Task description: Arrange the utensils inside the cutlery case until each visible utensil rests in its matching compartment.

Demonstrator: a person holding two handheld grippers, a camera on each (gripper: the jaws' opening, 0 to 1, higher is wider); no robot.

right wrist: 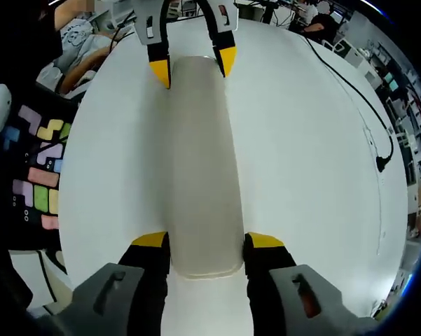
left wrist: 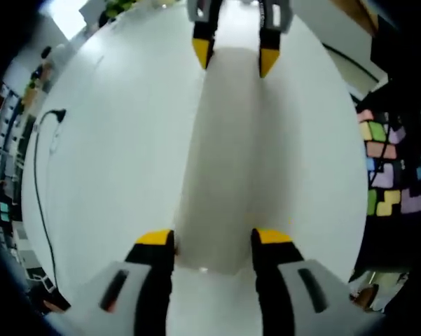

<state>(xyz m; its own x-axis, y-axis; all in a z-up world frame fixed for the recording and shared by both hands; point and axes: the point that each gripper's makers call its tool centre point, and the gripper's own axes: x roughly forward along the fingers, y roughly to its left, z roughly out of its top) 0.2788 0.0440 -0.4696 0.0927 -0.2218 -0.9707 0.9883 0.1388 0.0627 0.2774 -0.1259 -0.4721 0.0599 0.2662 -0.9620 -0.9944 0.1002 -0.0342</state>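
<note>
The closed cutlery case (right wrist: 203,168) lies flat on the white table (right wrist: 301,154), a long pale box with the left gripper (left wrist: 214,241) bracketing one short end and the right gripper (right wrist: 207,245) the other, each pair of jaws set apart along the sides, though whether the tips actually touch the walls is hard to tell. If one end closes or lifts before the other, the smooth case could twist, slide across the table, or tip (no utensils can be seen, so any inside would rattle out of place).

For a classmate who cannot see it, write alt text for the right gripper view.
A long pale closed case lies on a white table, each end straddled by a gripper: the right gripper at the near end, the left gripper at the far end. A black cable trails at right.
</note>
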